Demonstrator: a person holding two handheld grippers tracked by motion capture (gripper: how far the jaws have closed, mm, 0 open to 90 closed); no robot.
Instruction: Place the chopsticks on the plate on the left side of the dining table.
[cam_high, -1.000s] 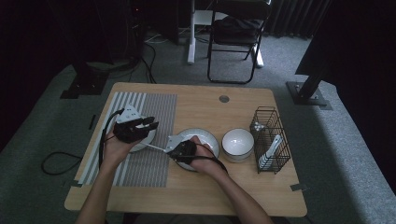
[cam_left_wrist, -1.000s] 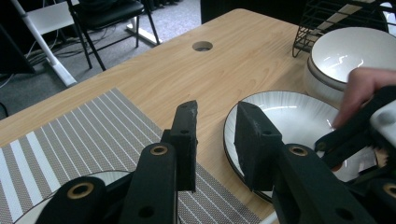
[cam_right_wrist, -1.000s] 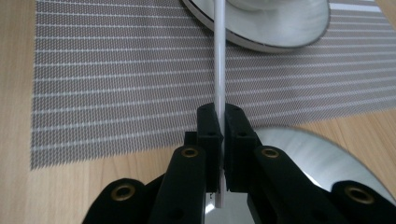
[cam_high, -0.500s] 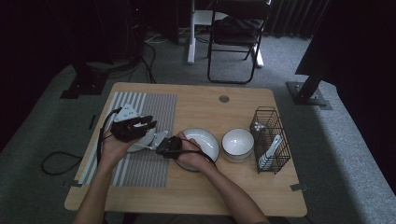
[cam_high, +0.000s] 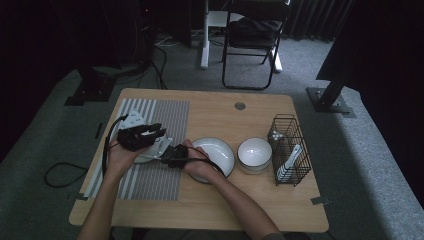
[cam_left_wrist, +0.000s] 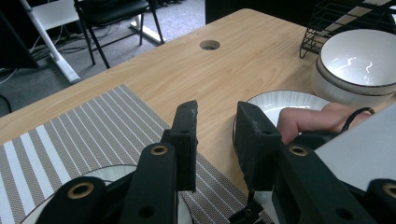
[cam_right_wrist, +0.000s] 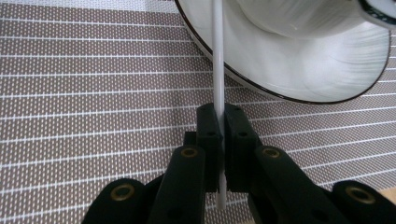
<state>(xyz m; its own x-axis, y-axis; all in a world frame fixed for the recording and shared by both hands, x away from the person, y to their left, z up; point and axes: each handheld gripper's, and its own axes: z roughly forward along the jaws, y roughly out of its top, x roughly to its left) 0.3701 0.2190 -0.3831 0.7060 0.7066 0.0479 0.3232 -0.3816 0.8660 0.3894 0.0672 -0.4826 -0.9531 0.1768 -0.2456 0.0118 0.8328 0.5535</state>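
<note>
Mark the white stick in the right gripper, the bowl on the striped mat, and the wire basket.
white stick (cam_right_wrist: 217, 56): right gripper view, mid shaft above the shut jaws.
bowl (cam_right_wrist: 299, 65): right gripper view, its white outer wall over the striped mat.
wire basket (cam_high: 289, 150): high view, its wire side wall.

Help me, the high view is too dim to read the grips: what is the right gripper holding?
Observer: In the right gripper view, the right gripper is shut on a thin white stick.
Operator: Where does the stick point?
Observer: It runs across the rim of a dark-rimmed white plate on the striped mat.
Operator: And the left gripper?
Observer: The left gripper has its jaws apart, with nothing between the tips.
</note>
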